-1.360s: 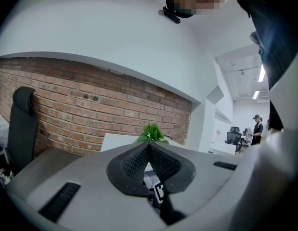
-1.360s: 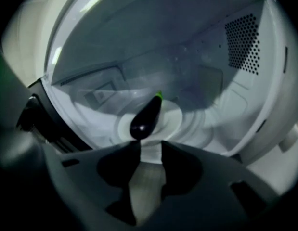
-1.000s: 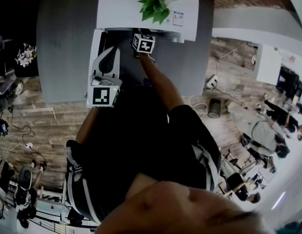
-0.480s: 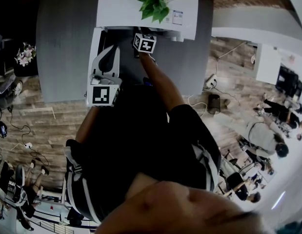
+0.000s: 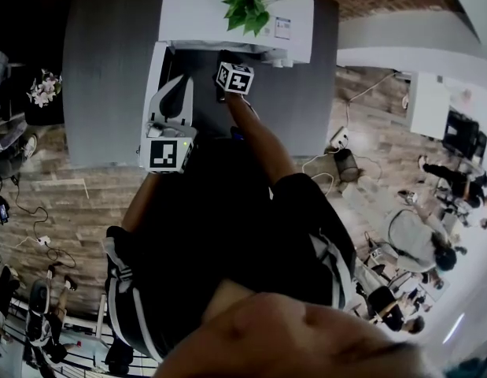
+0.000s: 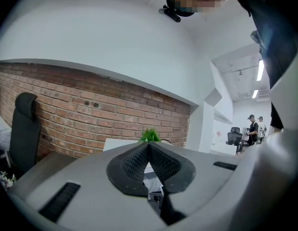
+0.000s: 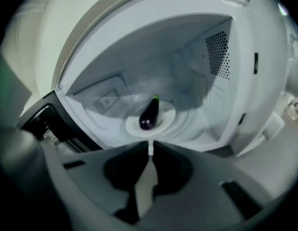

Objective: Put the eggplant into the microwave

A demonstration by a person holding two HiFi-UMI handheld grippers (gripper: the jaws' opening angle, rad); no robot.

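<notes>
One left hand-held gripper (image 6: 149, 146), jaws together, empty. One right hand-held gripper (image 7: 150, 146), jaws just closed almost together, nothing between. One eggplant (image 7: 149, 115), seemingly resting on white plate (image 7: 169, 118) inside open microwave (image 7: 221, 81).

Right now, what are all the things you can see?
microwave: one, white, door open, on the table
eggplant: one, dark purple, lying on the plate inside the microwave
plate: one, white, on the microwave floor
plant: one, green, on top of the microwave
table: one, grey, under the microwave
brick wall: one, red-brown, behind the table
left gripper: one, grey, jaws together, empty
right gripper: one, grey, facing the microwave opening, jaws just closing, nothing between them
</notes>
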